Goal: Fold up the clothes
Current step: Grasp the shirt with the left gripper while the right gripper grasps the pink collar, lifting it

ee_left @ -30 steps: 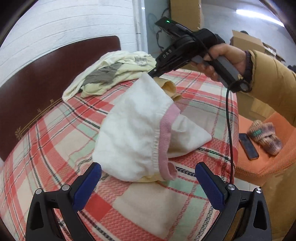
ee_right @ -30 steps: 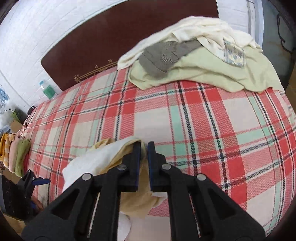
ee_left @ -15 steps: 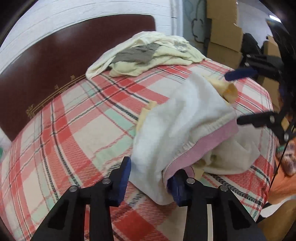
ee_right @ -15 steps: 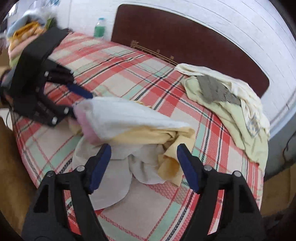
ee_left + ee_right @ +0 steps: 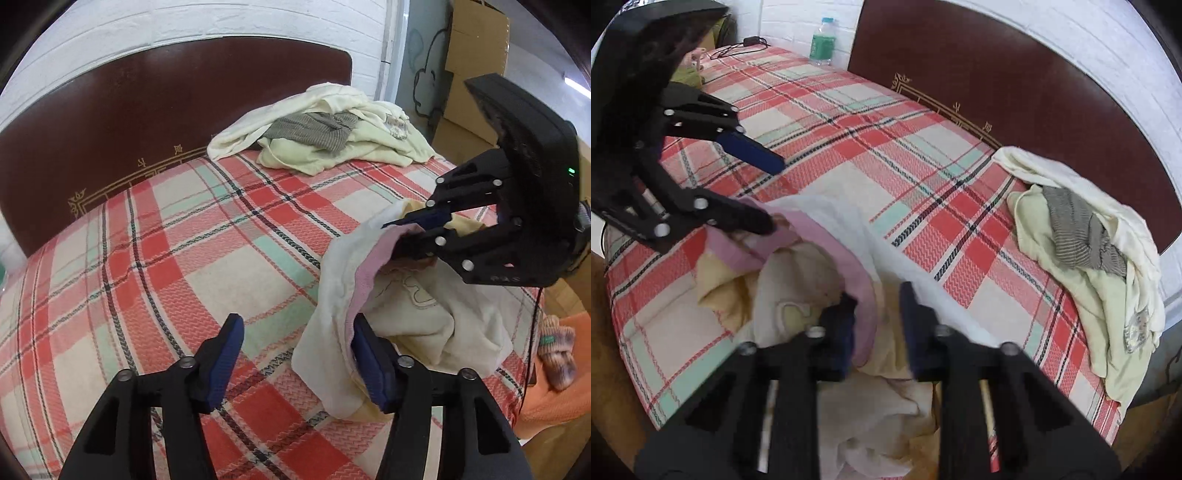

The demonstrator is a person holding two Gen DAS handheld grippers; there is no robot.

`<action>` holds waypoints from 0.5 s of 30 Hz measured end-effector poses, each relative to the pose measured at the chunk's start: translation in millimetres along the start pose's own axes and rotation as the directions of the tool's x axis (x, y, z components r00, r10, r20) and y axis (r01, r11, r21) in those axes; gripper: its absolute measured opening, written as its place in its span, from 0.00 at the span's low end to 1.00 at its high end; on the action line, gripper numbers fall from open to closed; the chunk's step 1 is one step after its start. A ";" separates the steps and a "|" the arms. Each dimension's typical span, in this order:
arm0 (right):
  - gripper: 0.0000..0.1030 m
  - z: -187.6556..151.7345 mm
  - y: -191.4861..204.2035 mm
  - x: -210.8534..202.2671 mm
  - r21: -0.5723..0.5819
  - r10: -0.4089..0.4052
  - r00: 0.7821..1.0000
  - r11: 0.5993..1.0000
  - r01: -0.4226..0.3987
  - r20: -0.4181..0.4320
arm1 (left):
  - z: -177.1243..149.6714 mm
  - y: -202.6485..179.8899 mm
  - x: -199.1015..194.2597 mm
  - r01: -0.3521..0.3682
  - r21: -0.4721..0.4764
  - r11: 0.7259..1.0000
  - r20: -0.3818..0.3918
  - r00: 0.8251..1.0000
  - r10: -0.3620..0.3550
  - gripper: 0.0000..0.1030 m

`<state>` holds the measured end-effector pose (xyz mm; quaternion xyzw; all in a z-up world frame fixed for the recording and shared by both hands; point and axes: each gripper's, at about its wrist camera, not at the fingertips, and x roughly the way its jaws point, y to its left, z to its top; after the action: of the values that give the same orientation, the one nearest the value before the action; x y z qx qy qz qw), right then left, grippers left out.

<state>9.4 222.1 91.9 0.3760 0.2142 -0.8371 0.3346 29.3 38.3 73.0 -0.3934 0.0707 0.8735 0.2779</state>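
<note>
Bed [image 5: 155, 266] with red-green plaid cover, dark headboard [image 5: 147, 110] behind.

Garment [image 5: 373, 302]: white, pink-trimmed, crumpled, on the bed's near right part in the left view. Yellowish cloth shows inside and under it. Pink band [image 5: 846, 254] curves across the bundle in the right view.

Left tool [image 5: 301, 365]: jaws wide. Right blue pad [image 5: 369, 369] touches the garment's edge by the pink trim; left pad stands over bare plaid, clear of cloth. Nothing clamped. Seen from the right view [image 5: 753, 192], one finger lies on the pink trim and the other, blue-padded, points out over the cover.

Right tool [image 5: 877, 325]: jaws set at a moderate gap, astride the pink band and white fold; cloth sits between the pads, but they do not press on it. View is blurred there. From the left view [image 5: 406, 229], its fingers reach into the top of the bundle, with pink trim and yellow cloth around the tips.

Pile [image 5: 325, 136] of cream, pale green and grey striped clothes at the bed's far corner by the headboard, well apart from the garment; same pile [image 5: 1082, 240] in the right view.

Bottle [image 5: 823, 41] with green label stands beyond the bed's far end. Cardboard boxes [image 5: 476, 66] against the wall.
</note>
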 end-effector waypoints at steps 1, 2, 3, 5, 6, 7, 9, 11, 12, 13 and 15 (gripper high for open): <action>0.11 4.0 -4.5 3.1 0.020 0.018 1.000 1.000 -0.018 -0.002 | -2.3 -0.7 -2.8 0.018 -0.009 1.000 0.007 1.000 -0.018 0.68; 0.11 8.0 -9.0 6.1 0.040 0.036 0.999 0.999 -0.035 -0.005 | -4.7 -1.4 -5.7 0.037 -0.018 0.999 0.013 0.999 -0.037 0.75; 0.11 12.1 -13.5 9.2 0.061 0.053 0.999 0.997 -0.053 -0.006 | -7.7 -6.0 -8.4 0.058 -0.013 0.998 0.024 0.998 -0.058 0.79; 0.10 17.0 -22.9 5.8 0.126 0.085 0.996 0.988 -0.087 0.024 | -14.9 -22.1 -11.6 0.101 0.021 0.995 0.042 0.994 -0.102 0.81; 0.10 18.4 -27.8 1.0 0.166 0.098 0.994 0.980 -0.105 0.051 | -18.0 -31.3 -8.4 0.108 0.042 0.993 0.033 0.993 -0.109 0.82; 0.10 19.9 -32.7 -3.8 0.205 0.110 0.991 0.971 -0.124 0.078 | -20.2 -40.0 -2.6 0.099 0.065 0.993 0.016 0.995 -0.101 0.82; 0.09 22.4 -39.3 -11.9 0.261 0.120 0.985 0.954 -0.148 0.121 | -24.4 -55.2 11.2 0.050 0.119 0.992 -0.017 0.999 -0.049 0.82; 0.09 24.6 -44.8 -20.3 0.304 0.139 0.976 0.935 -0.184 0.166 | -25.1 -61.5 23.8 -0.008 0.147 0.989 -0.036 0.999 0.013 0.82; 0.09 25.7 -45.5 -26.5 0.314 0.142 0.972 0.929 -0.196 0.187 | -23.8 -61.2 29.0 -0.029 0.146 0.989 -0.041 0.999 0.035 0.81; 0.09 26.9 -45.9 -32.9 0.321 0.142 0.968 0.925 -0.204 0.206 | -22.1 -59.0 32.4 -0.045 0.136 0.990 -0.041 0.998 0.051 0.77; 0.09 29.5 -42.6 -48.8 0.313 0.124 0.963 0.929 -0.197 0.238 | -16.6 -49.7 34.2 -0.060 0.097 0.993 -0.027 0.998 0.063 0.62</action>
<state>-11.6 252.8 152.6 0.3512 0.0004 -0.8665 0.3547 48.7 88.9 41.6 -0.3902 0.1288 0.8713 0.2683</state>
